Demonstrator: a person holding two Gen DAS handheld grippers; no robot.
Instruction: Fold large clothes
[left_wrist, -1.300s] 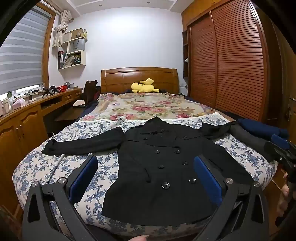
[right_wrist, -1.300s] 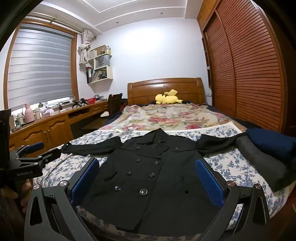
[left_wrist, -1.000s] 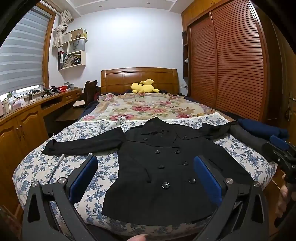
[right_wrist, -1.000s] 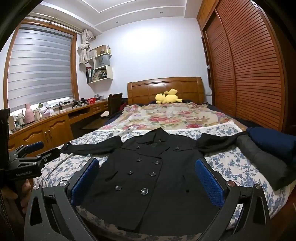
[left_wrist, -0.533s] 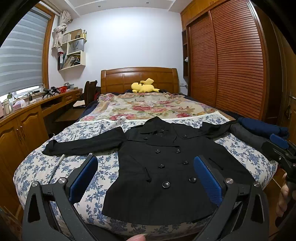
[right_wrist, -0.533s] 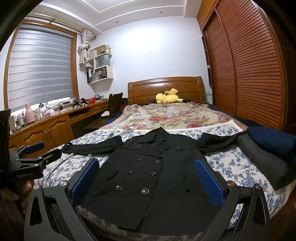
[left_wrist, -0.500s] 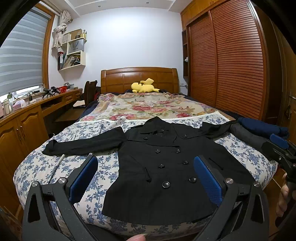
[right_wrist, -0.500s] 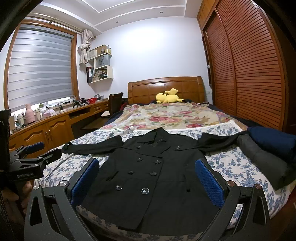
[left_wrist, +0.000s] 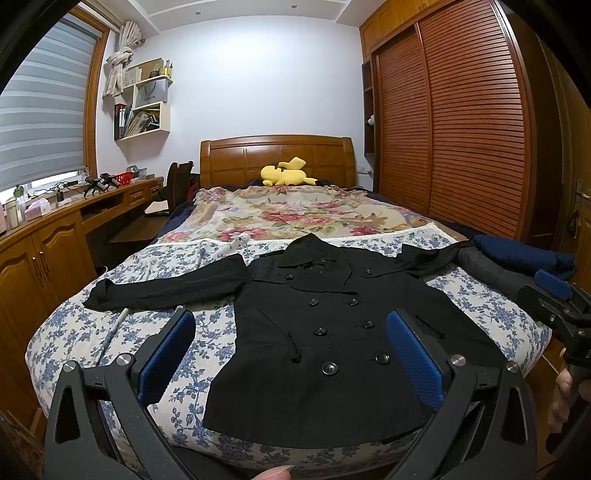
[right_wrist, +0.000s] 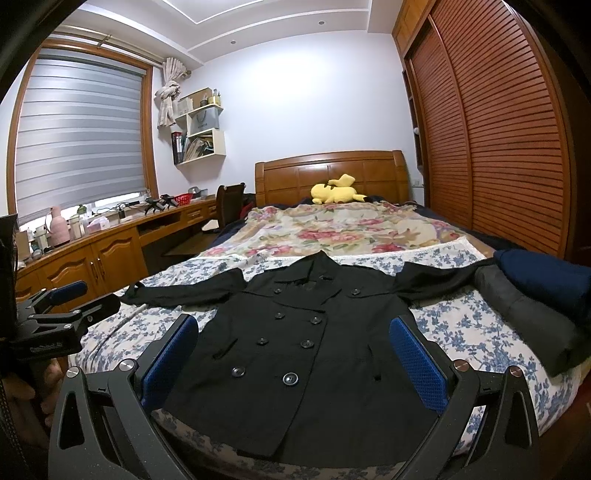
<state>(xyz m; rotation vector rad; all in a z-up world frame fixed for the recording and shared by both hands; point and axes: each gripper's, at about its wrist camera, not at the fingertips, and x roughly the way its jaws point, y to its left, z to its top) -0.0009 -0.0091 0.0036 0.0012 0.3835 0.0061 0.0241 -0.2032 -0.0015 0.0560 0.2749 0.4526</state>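
Note:
A black double-breasted coat (left_wrist: 325, 332) lies flat, front up, on the blue floral bedspread (left_wrist: 110, 332), collar toward the headboard and both sleeves spread out sideways. It also shows in the right wrist view (right_wrist: 303, 343). My left gripper (left_wrist: 291, 325) is open and empty, held above the foot of the bed before the coat's hem. My right gripper (right_wrist: 291, 328) is open and empty too, at the same distance. Each gripper appears at the edge of the other's view.
Folded dark grey (right_wrist: 532, 317) and navy clothes (right_wrist: 546, 277) lie on the bed's right edge by the right sleeve. A yellow plush (left_wrist: 286, 175) sits at the headboard. A wooden desk (left_wrist: 55, 229) runs along the left; a slatted wardrobe (left_wrist: 461, 122) stands right.
Both grippers have drifted very slightly; the coat sits marginally lower in both views. Nothing was taken hold of and the jaws stayed open.

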